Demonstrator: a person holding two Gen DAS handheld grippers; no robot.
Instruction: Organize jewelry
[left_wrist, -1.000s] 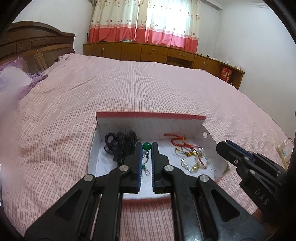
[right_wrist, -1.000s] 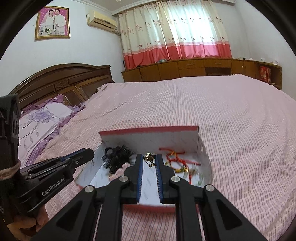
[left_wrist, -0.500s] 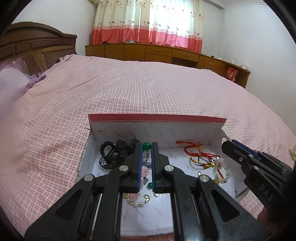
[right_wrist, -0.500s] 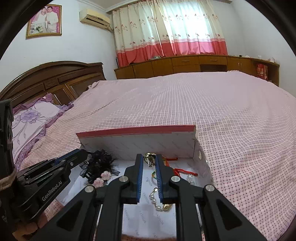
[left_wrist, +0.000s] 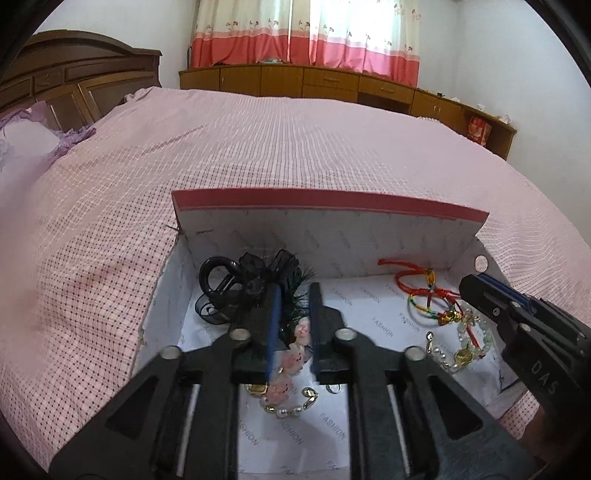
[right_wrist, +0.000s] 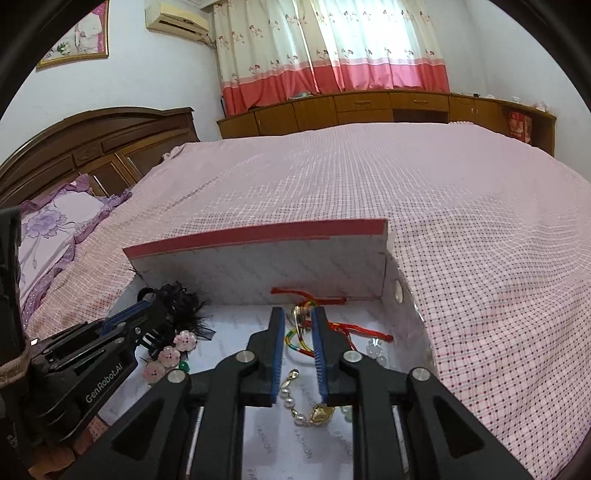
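A white box with a red rim (left_wrist: 325, 201) (right_wrist: 255, 236) lies on the pink bed. My left gripper (left_wrist: 293, 291) is open and empty, low in the box over a pink flower hair clip (left_wrist: 291, 360) and beside a black hair bow (left_wrist: 251, 280). A pearl bracelet (left_wrist: 291, 406) lies under it. My right gripper (right_wrist: 298, 314) is open, its fingers either side of a small gold piece (right_wrist: 301, 314) above red and coloured string bracelets (right_wrist: 332, 325). A pearl chain (right_wrist: 295, 402) lies between its arms. The green bead (right_wrist: 183, 366) rests on the box floor by the pink flowers (right_wrist: 170, 354).
The box sits on a pink checked bedspread (left_wrist: 295, 140). A wooden headboard (right_wrist: 92, 147) and a purple pillow (right_wrist: 48, 225) are at the left. Wooden cabinets (left_wrist: 332, 81) and curtains line the far wall. A bead bracelet (left_wrist: 469, 339) lies at the box's right side.
Both grippers moved forward and down into the box. The left gripper opened and the green bead it held is no longer between its fingers. The right gripper's fingers also spread wider.
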